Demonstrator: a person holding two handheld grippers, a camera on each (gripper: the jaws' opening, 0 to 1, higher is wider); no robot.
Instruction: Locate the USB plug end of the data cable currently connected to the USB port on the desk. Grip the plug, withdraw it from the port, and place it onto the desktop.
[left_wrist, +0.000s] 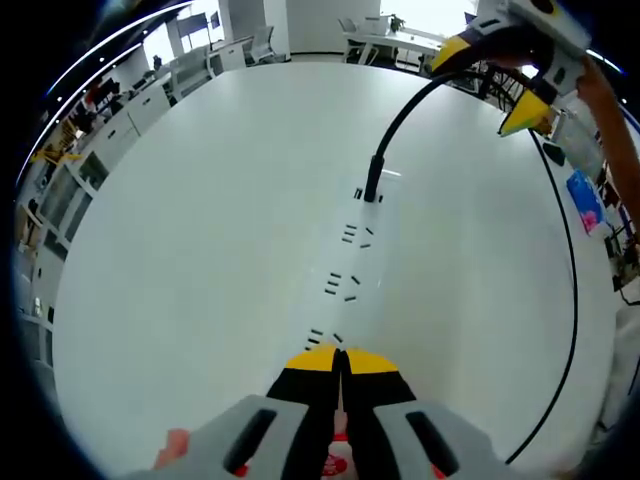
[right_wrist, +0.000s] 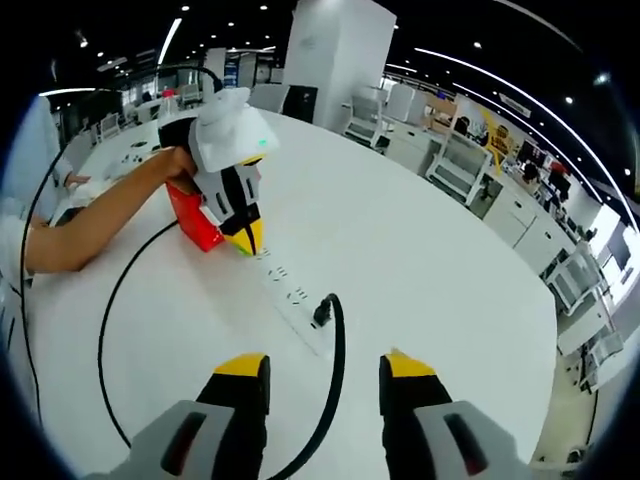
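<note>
One desk (left_wrist: 200, 250), white, wide, bearing all items listed.

One power strip (right_wrist: 292, 297), white, flat on the desk, running lengthwise away from the left tongs; several socket groups visible as dark slots, exact count not legible.

One USB plug (left_wrist: 373, 186), black, seated upright in the far end of the strip as seen in the left gripper view; in the right gripper view found at (right_wrist: 321, 312), just ahead of the right tongs. Not yet withdrawn.

One data cable (left_wrist: 573, 300), black, rising from the plug, arching toward the right tongs, then trailing in a long loop across the desk.

Two tongs. Left tongs (left_wrist: 340, 360): jaws closed together, nothing between them, tips down at the near end of the strip, probably to steady it against the pull. Right tongs (right_wrist: 325, 372): jaws spread wide, empty, cable passing through the gap without contact, plug lined up ahead, likely posed for the approach and grip.

One red object (right_wrist: 193, 222) under the left tongs' body, part of the handheld rig or separate, cannot tell.
</note>
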